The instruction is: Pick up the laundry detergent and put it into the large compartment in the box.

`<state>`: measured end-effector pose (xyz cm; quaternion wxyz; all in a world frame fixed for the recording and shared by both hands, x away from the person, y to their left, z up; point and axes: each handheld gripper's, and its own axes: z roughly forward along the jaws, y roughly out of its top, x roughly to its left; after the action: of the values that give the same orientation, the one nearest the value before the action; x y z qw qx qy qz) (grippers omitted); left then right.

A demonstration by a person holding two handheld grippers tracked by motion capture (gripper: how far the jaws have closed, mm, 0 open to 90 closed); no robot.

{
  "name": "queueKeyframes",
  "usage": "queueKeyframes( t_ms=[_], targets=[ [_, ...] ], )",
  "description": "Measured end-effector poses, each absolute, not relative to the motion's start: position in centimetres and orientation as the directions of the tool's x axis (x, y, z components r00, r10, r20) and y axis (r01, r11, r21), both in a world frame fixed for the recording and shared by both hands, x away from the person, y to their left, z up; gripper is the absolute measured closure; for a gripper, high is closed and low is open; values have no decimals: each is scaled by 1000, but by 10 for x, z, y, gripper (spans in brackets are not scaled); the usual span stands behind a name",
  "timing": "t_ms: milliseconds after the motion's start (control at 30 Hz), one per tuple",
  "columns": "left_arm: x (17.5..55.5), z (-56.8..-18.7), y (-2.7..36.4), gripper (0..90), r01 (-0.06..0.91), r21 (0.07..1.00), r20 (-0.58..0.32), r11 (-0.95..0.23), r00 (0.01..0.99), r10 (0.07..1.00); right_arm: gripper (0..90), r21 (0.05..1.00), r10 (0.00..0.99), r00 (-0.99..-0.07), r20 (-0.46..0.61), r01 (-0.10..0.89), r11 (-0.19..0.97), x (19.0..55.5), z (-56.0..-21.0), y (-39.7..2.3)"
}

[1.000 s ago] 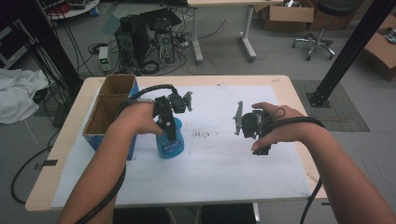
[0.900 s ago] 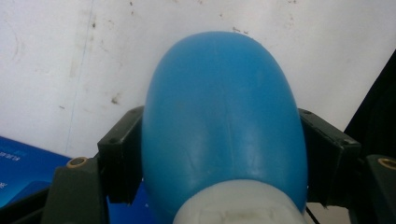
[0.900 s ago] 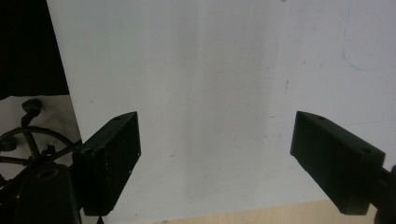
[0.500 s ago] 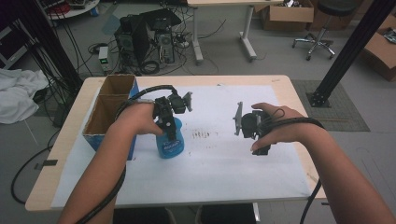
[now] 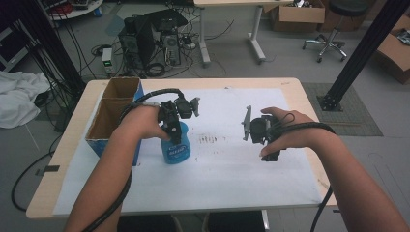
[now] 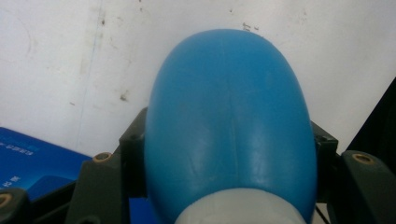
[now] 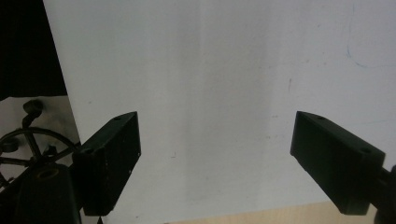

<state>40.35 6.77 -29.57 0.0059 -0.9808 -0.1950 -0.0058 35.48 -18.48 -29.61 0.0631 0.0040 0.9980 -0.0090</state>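
Left hand-held gripper [image 5: 173, 137] has just been closing and now clamps the blue bottle [image 5: 176, 147], which stands upright on the white sheet by the cardboard box [image 5: 112, 116]. Grip looks ready for a lift. Right hand-held gripper [image 7: 215, 158] hangs released, empty, well apart over the table [image 5: 295, 92].

The left gripper [image 5: 170, 129] hides the blue bottle's [image 5: 176, 147] top, and its label is too small to read.

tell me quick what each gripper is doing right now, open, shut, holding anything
Left gripper: jaws have just been closing, now shut on the blue bottle, pads pressing both its sides.
Right gripper: open, nothing between the jaws.
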Motion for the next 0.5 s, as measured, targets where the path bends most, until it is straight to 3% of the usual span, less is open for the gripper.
queueKeyframes(
  t_ms=[333, 500],
  targets=[
    [400, -295, 65, 388, 374, -22, 41, -927, 927, 373, 163, -13, 5, -992, -124, 6, 1000, 355, -297, -184],
    [401, -288, 70, 388, 418, -25, 41, -908, 908, 417, 163, -15, 7, -993, -121, 9, 1000, 354, -298, -187]
  ],
)
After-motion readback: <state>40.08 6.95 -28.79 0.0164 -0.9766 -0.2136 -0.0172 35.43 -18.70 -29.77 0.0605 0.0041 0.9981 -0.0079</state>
